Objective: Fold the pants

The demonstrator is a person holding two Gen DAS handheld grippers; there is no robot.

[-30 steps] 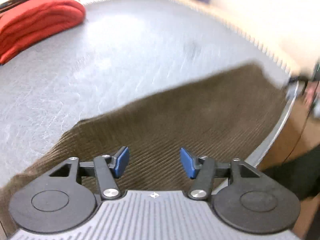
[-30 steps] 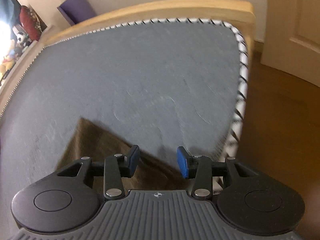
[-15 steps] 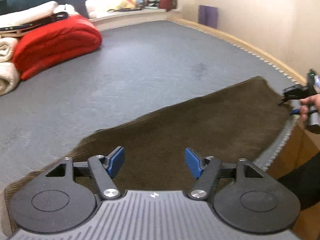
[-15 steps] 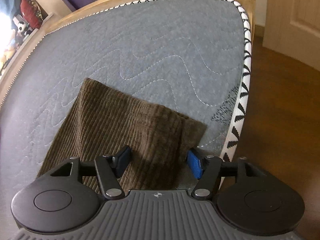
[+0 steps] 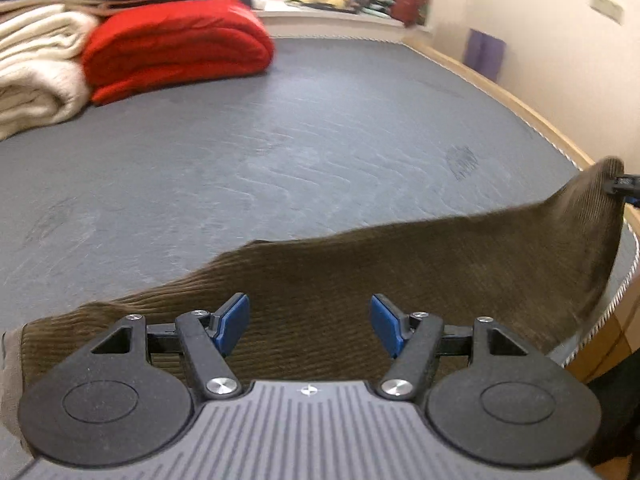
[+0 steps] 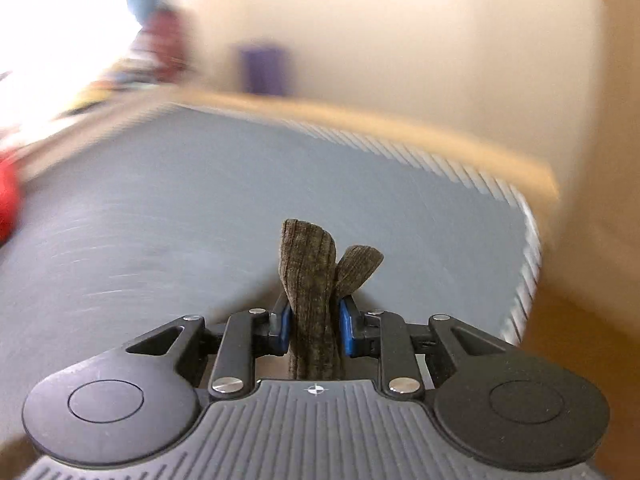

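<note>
Brown corduroy pants (image 5: 420, 272) are spread on the grey mattress (image 5: 280, 140), one corner lifted and clamped in the right gripper (image 6: 314, 326). The left gripper (image 5: 310, 322) is held apart above them. The right view's background is blurred.

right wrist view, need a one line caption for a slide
Right tool clamps a bunched end of the brown corduroy pants above the grey mattress, background motion-blurred.

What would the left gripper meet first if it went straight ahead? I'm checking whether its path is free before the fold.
Probably the brown corduroy pants, which fill the gap ahead of the open left gripper; beyond lies the grey mattress. Depth is unclear.
</note>
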